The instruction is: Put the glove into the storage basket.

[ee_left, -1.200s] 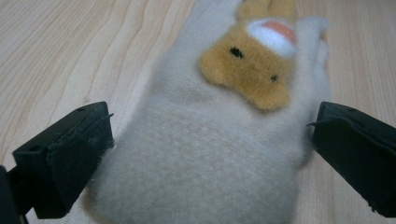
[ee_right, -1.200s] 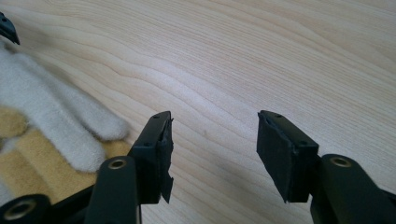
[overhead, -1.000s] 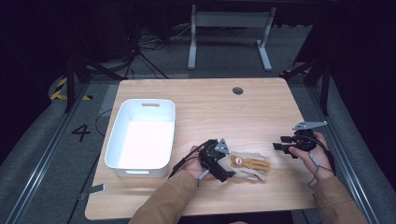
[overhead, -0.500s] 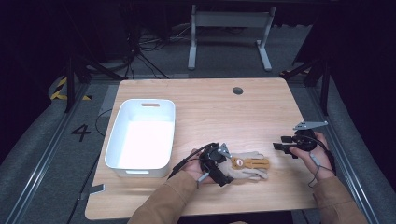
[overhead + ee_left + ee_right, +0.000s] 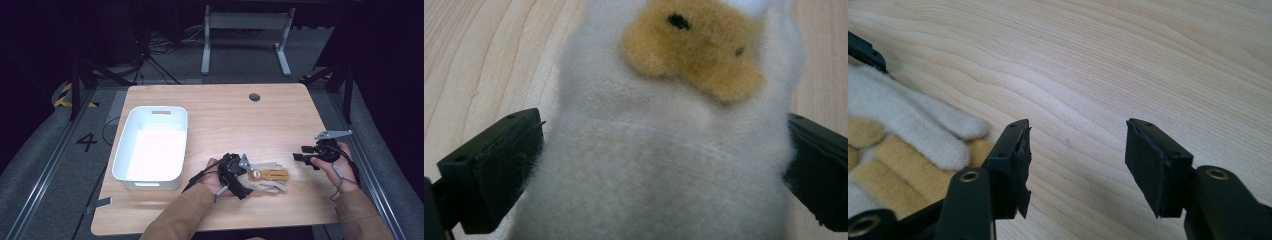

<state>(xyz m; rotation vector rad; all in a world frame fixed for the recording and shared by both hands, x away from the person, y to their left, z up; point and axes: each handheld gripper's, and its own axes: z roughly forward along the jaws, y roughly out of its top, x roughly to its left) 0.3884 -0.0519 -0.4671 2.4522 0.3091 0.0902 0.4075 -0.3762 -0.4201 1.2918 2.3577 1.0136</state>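
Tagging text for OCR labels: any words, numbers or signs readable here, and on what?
"4": dark digit on the grey floor, left of the table.
Nothing to read on the bin or the glove.

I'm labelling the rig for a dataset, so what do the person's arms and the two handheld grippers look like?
Both forearms wear tan-brown sleeves. The left gripper is black with a small grey three-cornered plate on top and a thin black cable. The right gripper is black too, bearing a larger grey three-cornered plate and a black cable. Each has two flat black jaws with brass-coloured fasteners.
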